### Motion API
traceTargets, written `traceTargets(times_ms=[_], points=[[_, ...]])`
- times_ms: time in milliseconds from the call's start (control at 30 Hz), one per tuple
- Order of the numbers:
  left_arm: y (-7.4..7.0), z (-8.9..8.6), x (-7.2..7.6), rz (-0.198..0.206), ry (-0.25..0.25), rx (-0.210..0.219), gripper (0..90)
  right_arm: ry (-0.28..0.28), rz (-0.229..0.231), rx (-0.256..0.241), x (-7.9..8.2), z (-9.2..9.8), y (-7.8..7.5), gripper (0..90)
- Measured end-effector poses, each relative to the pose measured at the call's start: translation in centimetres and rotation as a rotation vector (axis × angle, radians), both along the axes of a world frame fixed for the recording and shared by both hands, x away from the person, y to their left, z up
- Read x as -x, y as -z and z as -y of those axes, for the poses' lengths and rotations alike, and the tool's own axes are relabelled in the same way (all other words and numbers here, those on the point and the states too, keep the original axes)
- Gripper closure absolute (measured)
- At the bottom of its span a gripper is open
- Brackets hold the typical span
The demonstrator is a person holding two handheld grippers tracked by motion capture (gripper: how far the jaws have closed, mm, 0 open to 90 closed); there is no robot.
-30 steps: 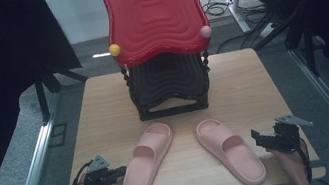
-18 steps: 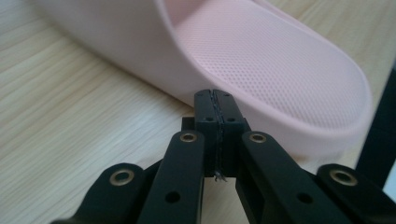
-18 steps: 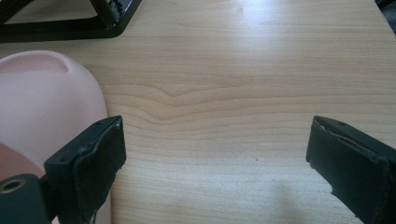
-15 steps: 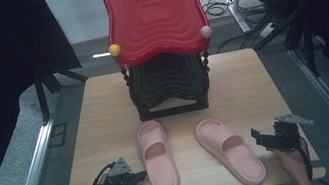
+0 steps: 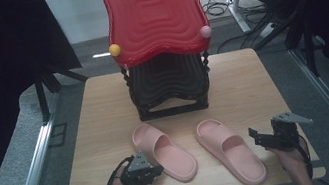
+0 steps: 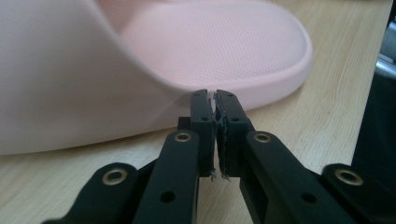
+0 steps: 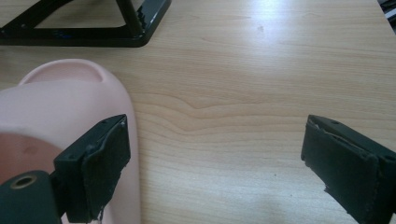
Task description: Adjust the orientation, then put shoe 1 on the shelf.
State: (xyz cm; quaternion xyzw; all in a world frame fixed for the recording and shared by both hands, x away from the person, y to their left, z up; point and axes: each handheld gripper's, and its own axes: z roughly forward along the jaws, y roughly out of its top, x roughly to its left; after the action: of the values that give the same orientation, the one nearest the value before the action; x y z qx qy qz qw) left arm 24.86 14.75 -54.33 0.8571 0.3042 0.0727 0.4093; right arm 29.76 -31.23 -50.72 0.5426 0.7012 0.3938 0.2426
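Note:
Two pink slippers lie on the wooden table (image 5: 242, 84). The left slipper (image 5: 165, 152) points its toe to the far left, its heel toward the near right. My left gripper (image 5: 157, 169) is shut, and its tips press against that slipper's side wall (image 6: 210, 46), just below the strap; the left gripper (image 6: 215, 100) holds nothing between its fingers. The right slipper (image 5: 230, 151) lies slanted the same way. To its right, my right gripper (image 5: 256, 138) stands open; in its own view the right gripper (image 7: 215, 135) has this slipper's toe (image 7: 70, 102) beside its left finger.
A black ribbed stand (image 5: 166, 87) with a big red wavy panel (image 5: 154, 13) on top occupies the table's far middle; its base (image 7: 93, 23) shows in the right gripper view. Bare wood lies on both sides of it. The table's front edge is close behind both hands.
The left gripper has travelled right along the front edge, and the left slipper's heel has swung right with it, so the toe now points far left. The right gripper and slipper stayed put.

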Motion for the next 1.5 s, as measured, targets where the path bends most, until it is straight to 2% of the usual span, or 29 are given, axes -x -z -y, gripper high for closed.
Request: traceTargets(times_ms=[100, 133, 200, 300, 367, 400, 433, 533, 567, 600, 667, 767, 833, 900, 933, 1067, 1200, 1267, 1300, 1400, 1500], points=[[-0.5, -1.1, 0.1, 0.032, -0.048, 0.054, 83.7, -0.01, 0.0, -0.002, 0.1, -0.3, -0.1, 8.7], [-0.8, -1.6, 0.1, 0.053, -0.073, 0.074, 82.5, -0.013, -0.001, -0.003, 0.1, -0.3, -0.1, 8.9], [-1.2, -2.3, 0.0, 0.091, -0.124, 0.104, 75.2, -0.02, -0.004, -0.002, 0.2, -0.4, -0.1, 9.3], [-1.9, -3.3, -0.3, 0.124, -0.195, 0.165, 59.4, -0.022, -0.003, -0.004, 0.3, -0.4, -0.1, 9.5], [-2.5, -3.9, -0.6, 0.138, -0.239, 0.198, 52.3, -0.023, 0.002, -0.013, 0.5, -0.2, -0.3, 9.6], [-2.8, -4.2, -0.7, 0.146, -0.259, 0.207, 45.0, -0.024, 0.009, -0.022, 0.9, -0.1, -0.4, 9.7], [-3.1, -4.4, -1.0, 0.151, -0.278, 0.213, 45.0, -0.024, 0.009, -0.022, 0.9, -0.1, -0.4, 9.7], [-3.8, -4.9, -1.7, 0.151, -0.321, 0.222, 35.4, -0.041, 0.028, -0.031, 1.7, -0.2, -0.9, 11.6], [-4.1, -5.0, -2.0, 0.151, -0.33, 0.222, 35.4, -0.041, 0.028, -0.031, 1.7, -0.2, -0.9, 11.6], [-4.4, -5.1, -2.5, 0.144, -0.337, 0.226, 32.1, -0.045, 0.041, -0.029, 1.9, -0.3, -1.0, 12.7], [-4.6, -5.4, -3.3, 0.141, -0.351, 0.234, 31.5, -0.033, 0.081, -0.034, 2.5, -0.4, -1.6, 16.5], [-4.5, -5.7, -4.0, 0.13, -0.367, 0.237, 29.6, -0.063, 0.113, -0.054, 3.4, -0.9, -2.4, 22.2], [-4.3, -5.9, -4.0, 0.127, -0.367, 0.234, 29.3, -0.101, 0.125, -0.049, 4.0, -1.6, -2.8, 24.9], [-4.0, -6.1, -3.9, 0.119, -0.366, 0.235, 29.1, -0.148, 0.135, -0.073, 4.8, -2.7, -3.0, 28.5], [-3.9, -6.2, -3.8, 0.117, -0.364, 0.236, 29.1, -0.148, 0.135, -0.073, 4.8, -2.7, -3.0, 28.5], [-3.5, -6.5, -3.9, 0.101, -0.362, 0.24, 28.8, -0.235, 0.147, -0.065, 6.0, -5.3, -3.6, 32.4], [-3.1, -6.4, -4.2, 0.086, -0.356, 0.235, 28.5, -0.339, 0.135, -0.049, 6.4, -8.9, -3.8, 35.4], [-3.1, -6.4, -4.3, 0.082, -0.352, 0.236, 28.3, -0.394, 0.102, -0.055, 5.7, -11.3, -3.2, 37.3], [-3.0, -6.4, -4.3, 0.08, -0.352, 0.236, 28.3, -0.394, 0.102, -0.055, 5.7, -11.3, -3.2, 37.3], [-2.9, -6.5, -4.6, 0.075, -0.352, 0.237, 28.3, -0.434, 0.075, -0.044, 4.8, -13.7, -2.4, 39.1], [-2.6, -6.5, -4.8, 0.067, -0.349, 0.239, 28.1, -0.448, 0.049, -0.05, 4.0, -15.3, -1.8, 41.2]])
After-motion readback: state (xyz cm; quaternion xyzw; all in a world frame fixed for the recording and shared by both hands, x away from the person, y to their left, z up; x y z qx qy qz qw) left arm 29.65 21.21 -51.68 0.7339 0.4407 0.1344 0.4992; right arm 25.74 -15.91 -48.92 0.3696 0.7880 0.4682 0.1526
